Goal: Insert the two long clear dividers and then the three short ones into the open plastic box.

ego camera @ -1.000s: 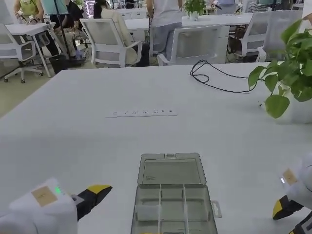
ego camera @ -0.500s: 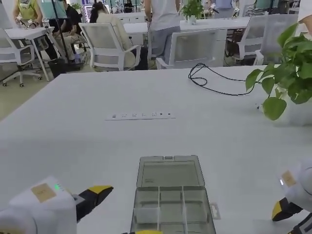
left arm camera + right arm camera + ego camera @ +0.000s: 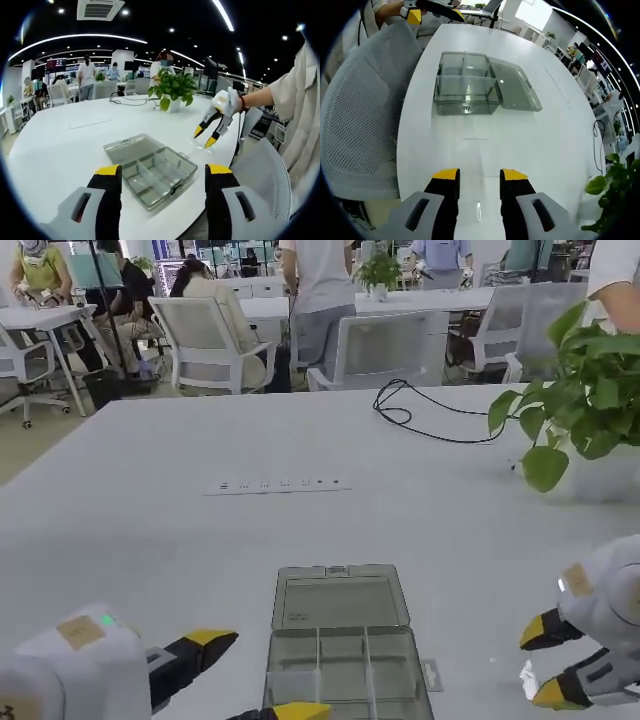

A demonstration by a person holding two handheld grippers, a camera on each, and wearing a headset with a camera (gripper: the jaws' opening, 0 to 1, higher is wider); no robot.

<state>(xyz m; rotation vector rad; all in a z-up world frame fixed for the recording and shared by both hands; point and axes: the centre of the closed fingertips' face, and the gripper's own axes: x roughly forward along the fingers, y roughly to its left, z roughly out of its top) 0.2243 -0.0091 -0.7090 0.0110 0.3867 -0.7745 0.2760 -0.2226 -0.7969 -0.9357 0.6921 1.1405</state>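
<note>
The open plastic box (image 3: 300,672), clear dividers (image 3: 362,655) standing inside and lid (image 3: 340,600) flat on its far side, sits near-centre on the white table (image 3: 150,540), between the left gripper (image 3: 262,673) and right gripper (image 3: 536,668), both spread wide and empty.

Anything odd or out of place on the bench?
Nothing spilled or damaged. The plastic box sits flat, lid open, dividers upright inside. One small clear piece, possibly a divider, lies loose on the table by the right gripper.
</note>
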